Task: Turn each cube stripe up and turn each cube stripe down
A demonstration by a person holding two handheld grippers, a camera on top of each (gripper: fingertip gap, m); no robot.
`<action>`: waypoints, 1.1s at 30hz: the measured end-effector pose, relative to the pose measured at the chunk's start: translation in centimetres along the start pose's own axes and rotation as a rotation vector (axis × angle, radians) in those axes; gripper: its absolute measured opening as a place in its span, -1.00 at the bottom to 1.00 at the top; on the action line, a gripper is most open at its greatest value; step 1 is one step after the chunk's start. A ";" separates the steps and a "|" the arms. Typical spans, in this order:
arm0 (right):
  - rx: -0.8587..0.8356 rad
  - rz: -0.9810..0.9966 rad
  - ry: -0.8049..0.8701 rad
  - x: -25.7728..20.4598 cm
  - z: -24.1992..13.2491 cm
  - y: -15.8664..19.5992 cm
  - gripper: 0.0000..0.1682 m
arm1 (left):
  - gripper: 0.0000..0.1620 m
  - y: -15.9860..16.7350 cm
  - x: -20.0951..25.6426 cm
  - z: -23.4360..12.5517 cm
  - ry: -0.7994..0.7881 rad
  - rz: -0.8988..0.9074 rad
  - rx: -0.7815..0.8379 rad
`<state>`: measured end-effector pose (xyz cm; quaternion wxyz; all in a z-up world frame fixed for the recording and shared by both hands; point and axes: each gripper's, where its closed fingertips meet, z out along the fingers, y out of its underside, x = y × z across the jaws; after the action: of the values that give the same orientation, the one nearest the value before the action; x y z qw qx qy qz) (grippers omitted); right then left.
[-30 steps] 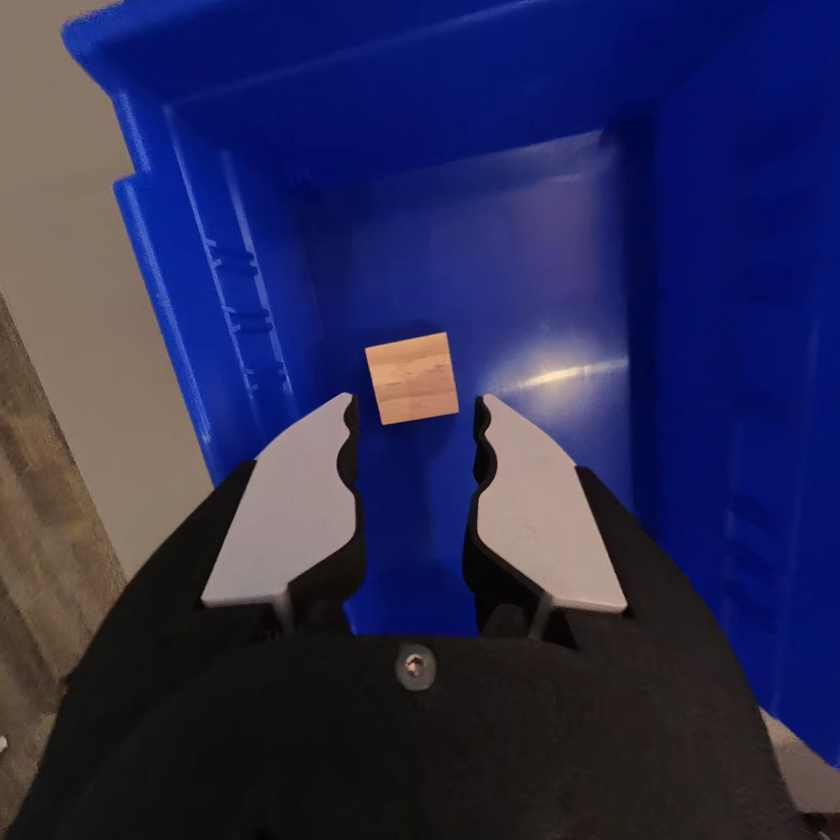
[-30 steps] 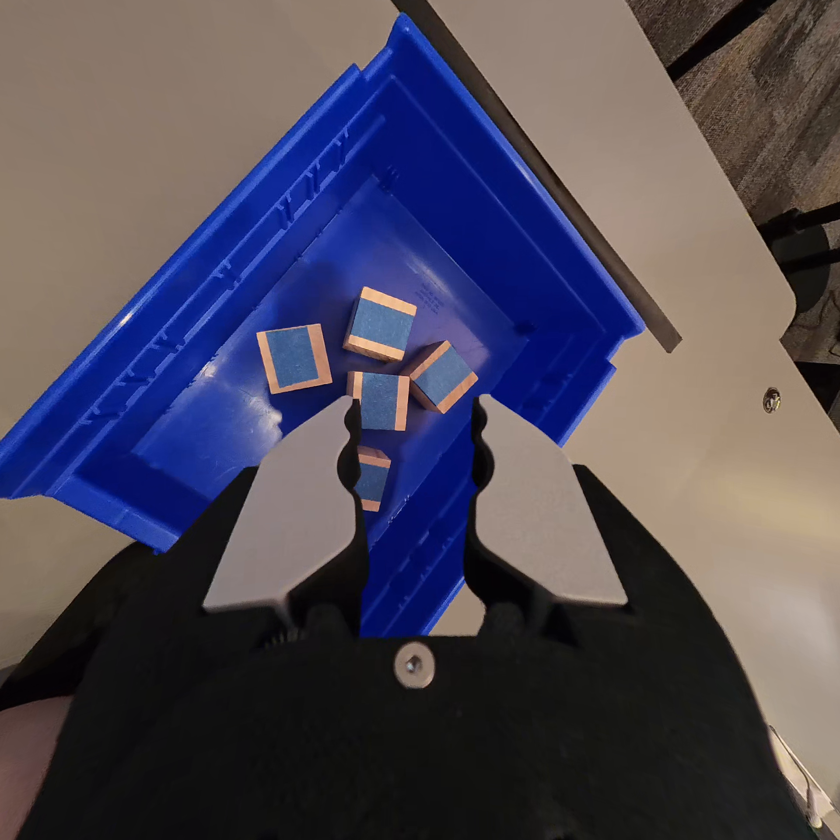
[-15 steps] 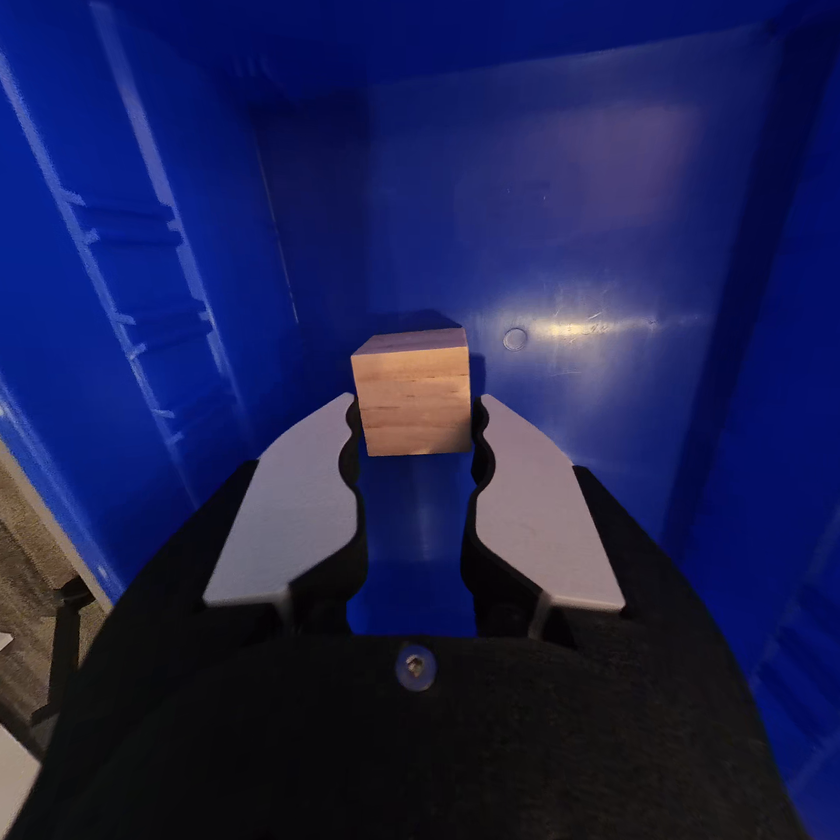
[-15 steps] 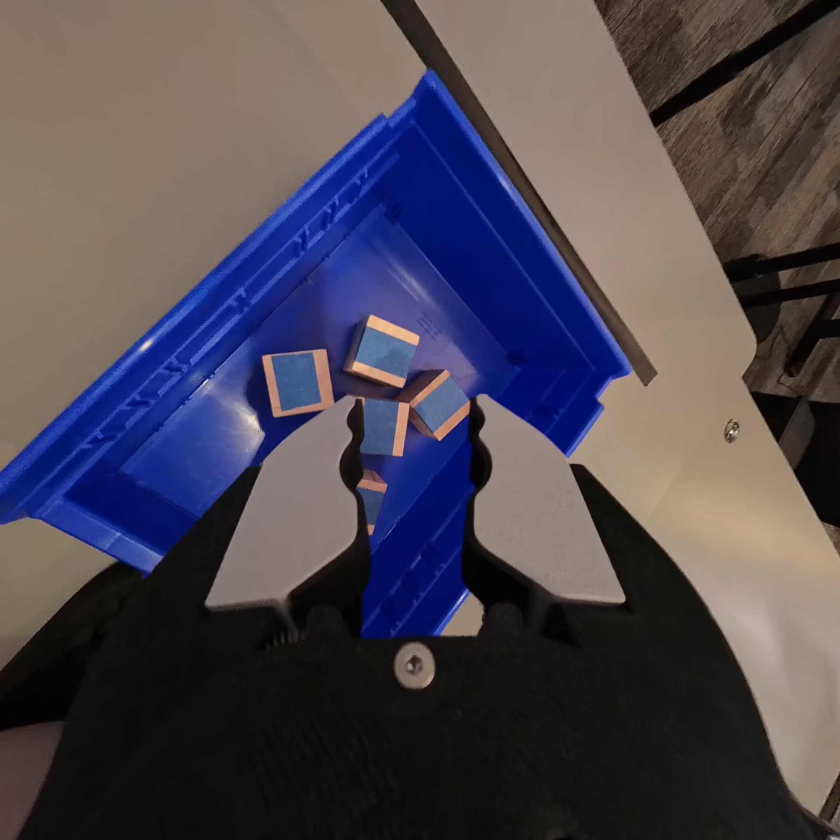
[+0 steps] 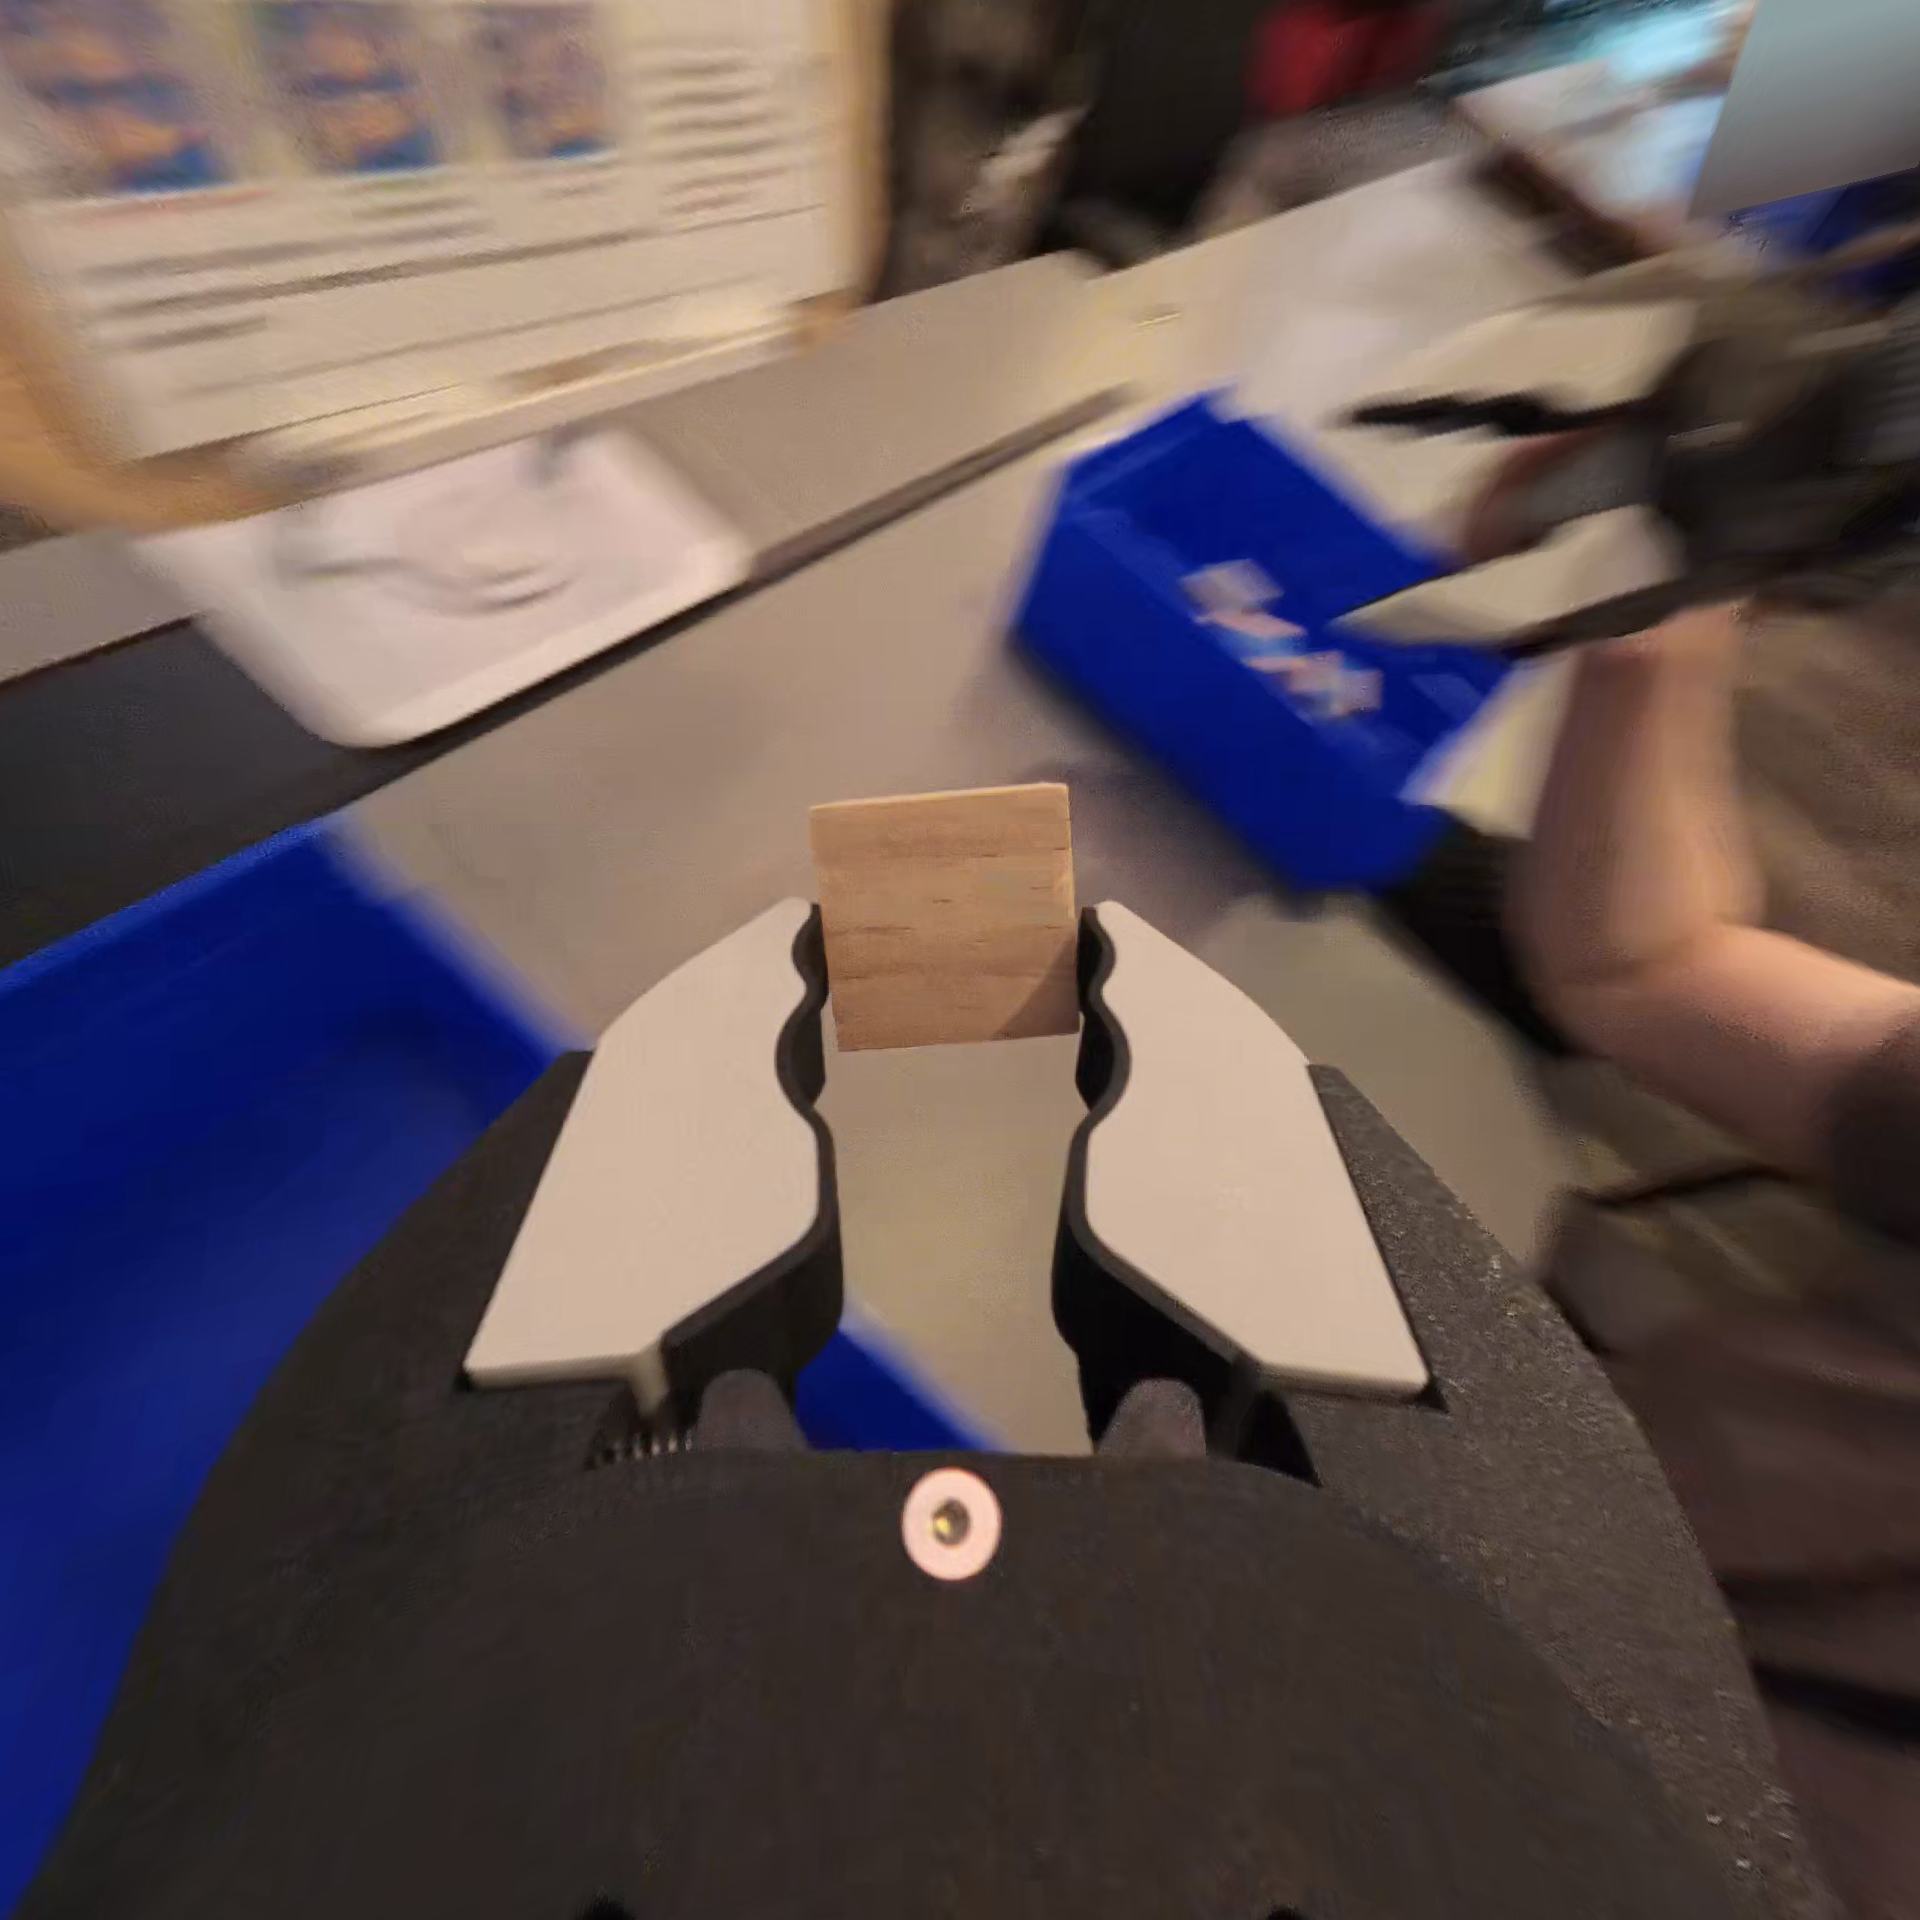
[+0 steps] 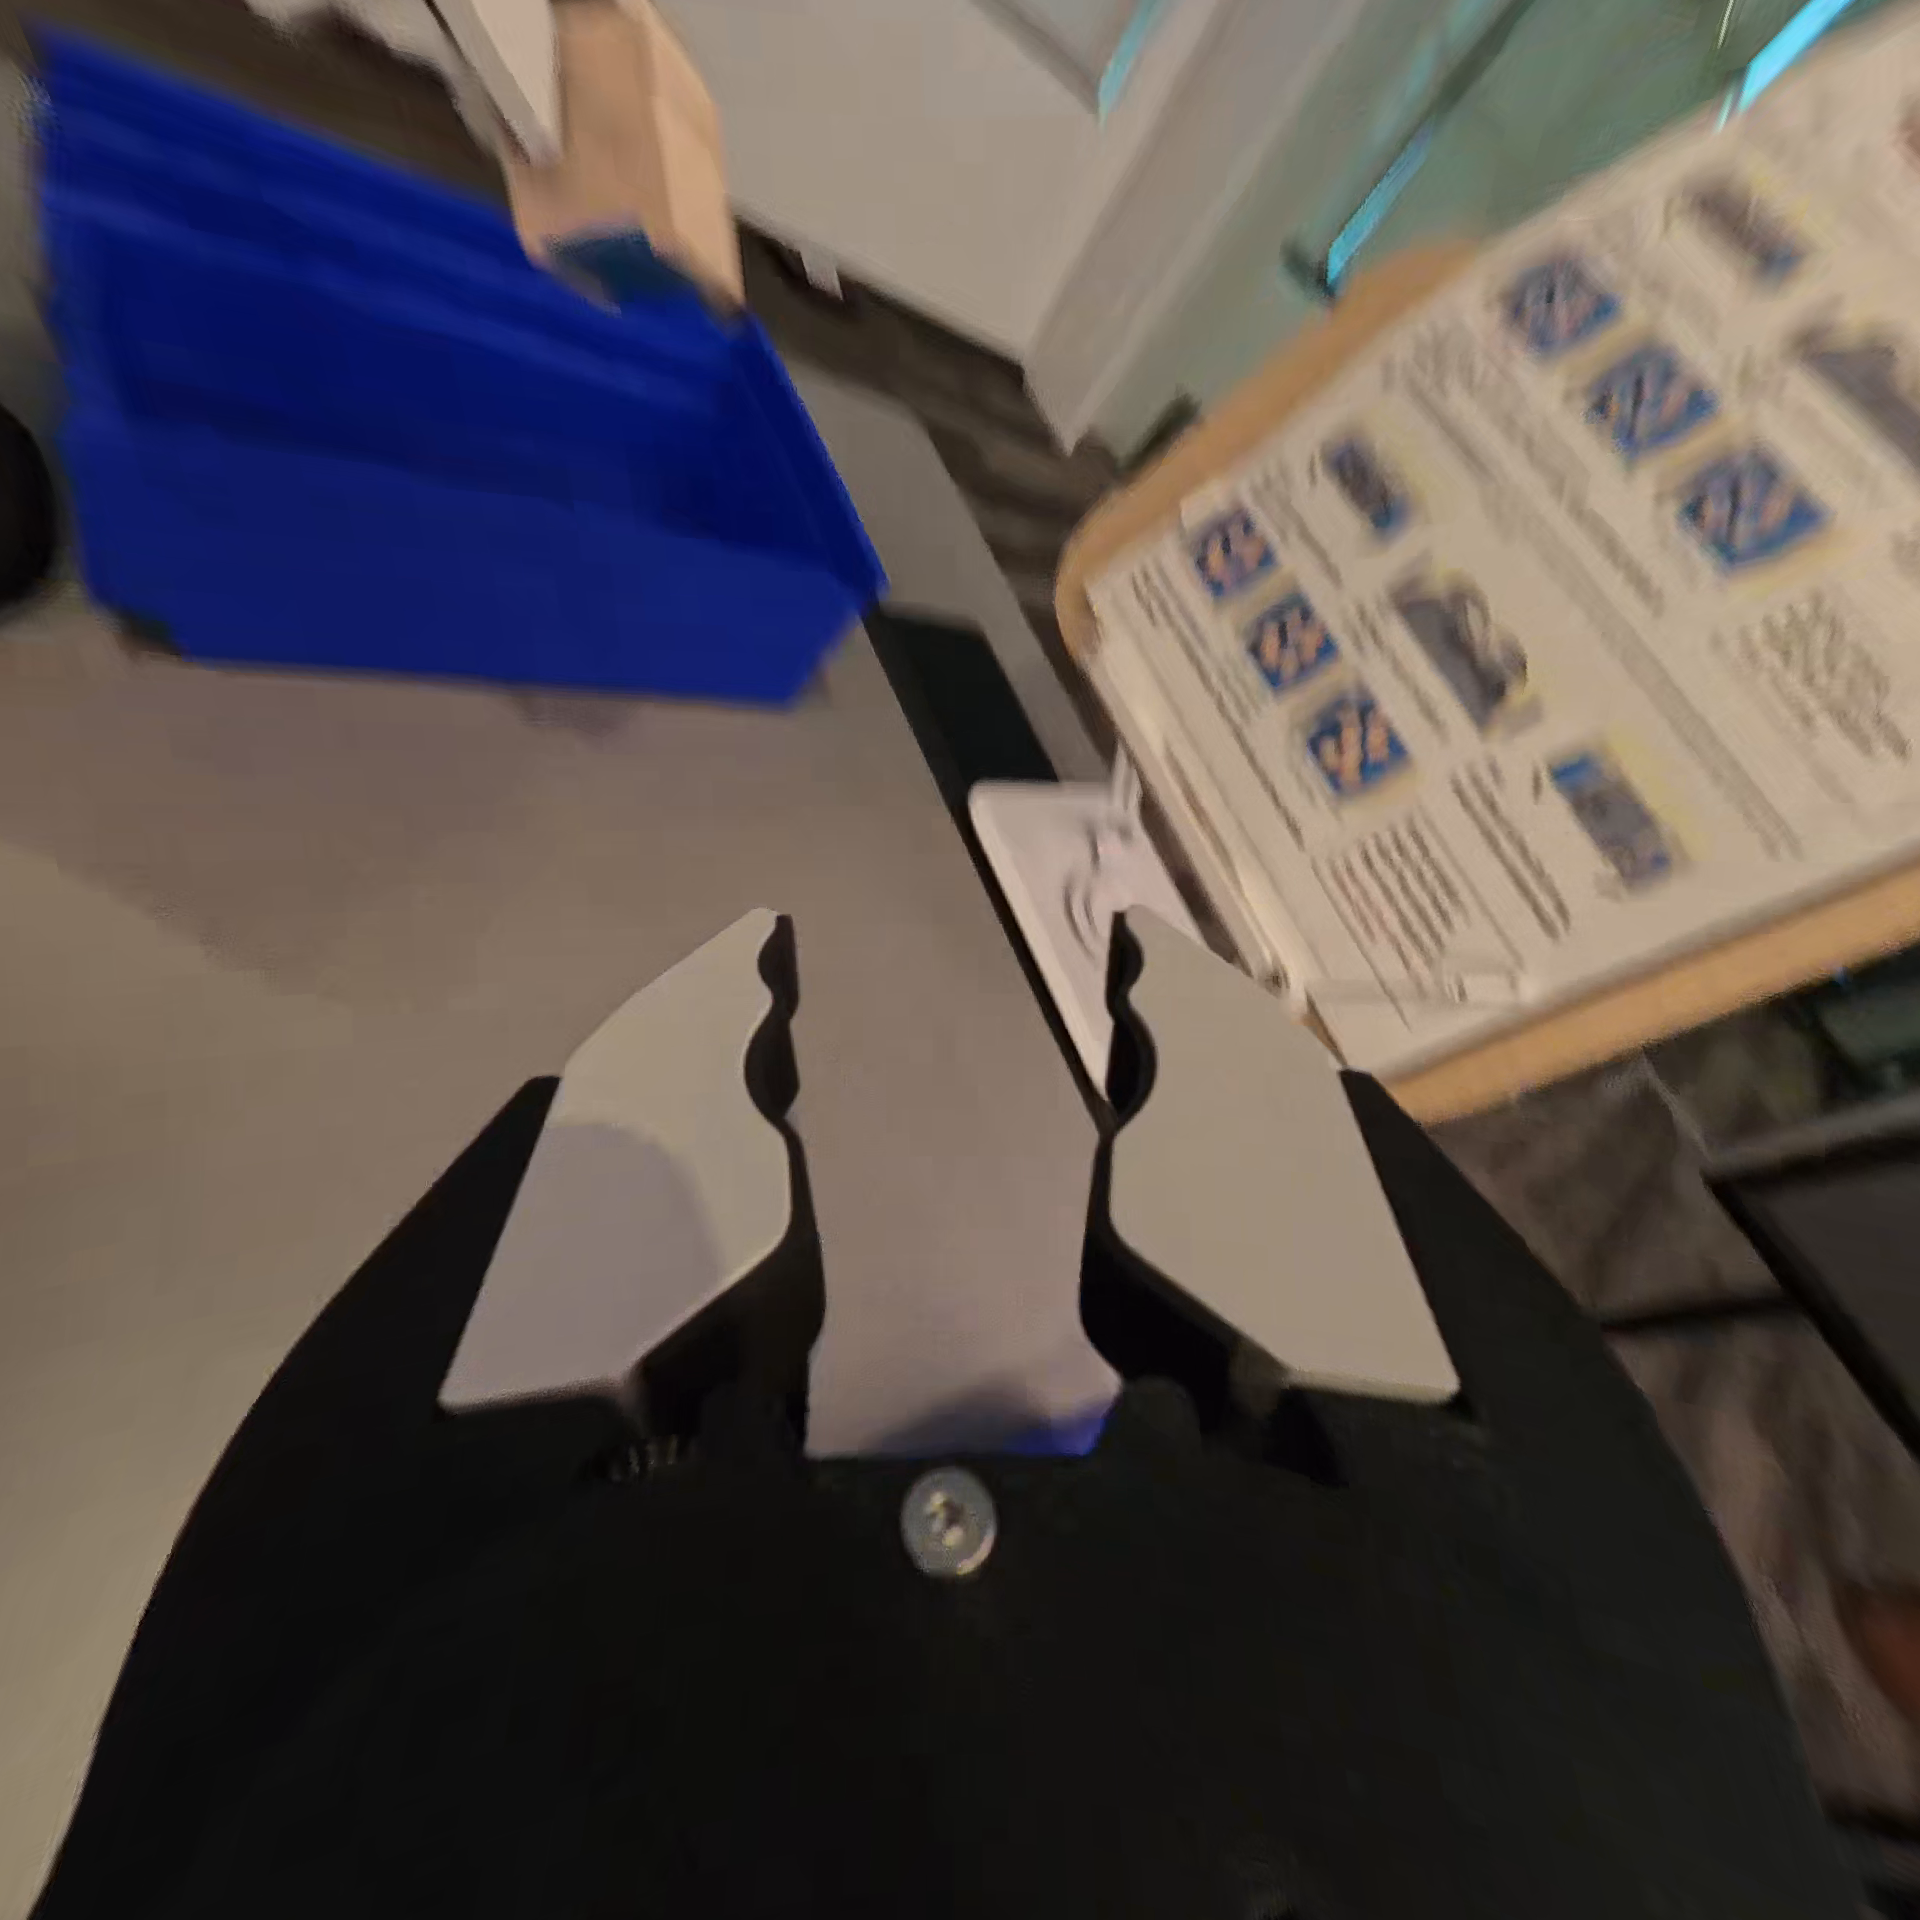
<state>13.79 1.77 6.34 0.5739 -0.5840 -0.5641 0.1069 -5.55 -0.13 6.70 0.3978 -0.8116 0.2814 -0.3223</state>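
Your left claw [image 5: 948,961] has lifted the wooden cube [image 5: 943,914], clamped, clear of the near blue bin [image 5: 208,1091]; right claw [image 6: 948,971] gapes empty.

Left gripper [image 5: 948,914]: matte black textured body, broad and rounded; two pale grey flat fingers [image 5: 665,1164] with black wavy inner edges; silver screw [image 5: 951,1524] in pale washer at centre; small coil spring [image 5: 642,1442] at left finger base.

Right gripper [image 6: 945,930]: same black shell, grey fingers [image 6: 1262,1184], scalloped black inner edges, bare silver screw [image 6: 948,1524].
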 end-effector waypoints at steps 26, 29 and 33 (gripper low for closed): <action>-0.712 0.220 -0.181 -1.7 -9.7 11.8 -0.45 | -0.28 -2.1 9.1 4.2 0.327 0.174 0.100; -0.926 0.378 -0.256 -2.6 -12.0 17.1 -0.45 | -0.33 -3.0 7.5 2.2 0.228 0.204 0.155; -1.055 0.458 -0.438 -5.3 -11.9 20.0 -0.45 | -0.36 -3.3 5.6 0.0 0.160 0.172 0.177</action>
<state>31.92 -3.03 -8.50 0.0406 -0.8602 -0.5058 0.0514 -1.34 -2.39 11.11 0.4701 -0.7180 0.3512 -0.3744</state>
